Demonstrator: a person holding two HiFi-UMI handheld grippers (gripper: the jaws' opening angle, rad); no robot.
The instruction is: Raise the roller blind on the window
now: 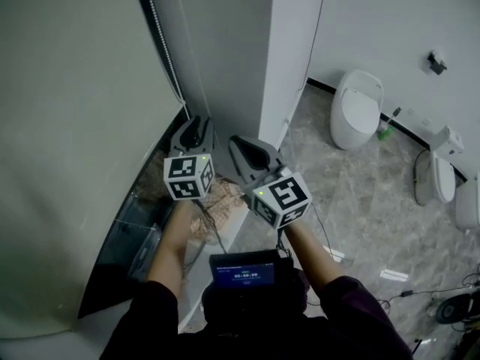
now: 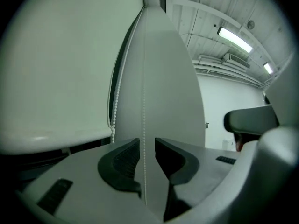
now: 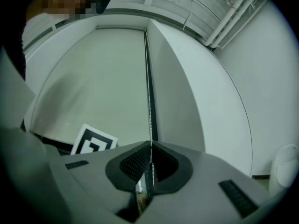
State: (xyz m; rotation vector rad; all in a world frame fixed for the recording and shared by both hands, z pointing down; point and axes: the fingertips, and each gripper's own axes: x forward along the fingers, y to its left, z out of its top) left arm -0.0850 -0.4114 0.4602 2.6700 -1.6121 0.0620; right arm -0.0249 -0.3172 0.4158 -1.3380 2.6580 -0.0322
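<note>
Roller blind [image 1: 67, 126] hangs nearly full-length over the window, cloth flat, its lower edge level with a dark strip of glass [image 1: 124, 250] below it. The bead chain [image 1: 161, 32] runs straight up and down along the blind's right edge. Right gripper [image 3: 151, 146] sits just off that edge, its fingers closed together and pinching the chain [image 3: 149, 92]. Left gripper [image 2: 147, 146] is beside the same edge, fingers a narrow gap apart. A chain strand [image 2: 144, 101] passes through the gap, unclamped.
</note>
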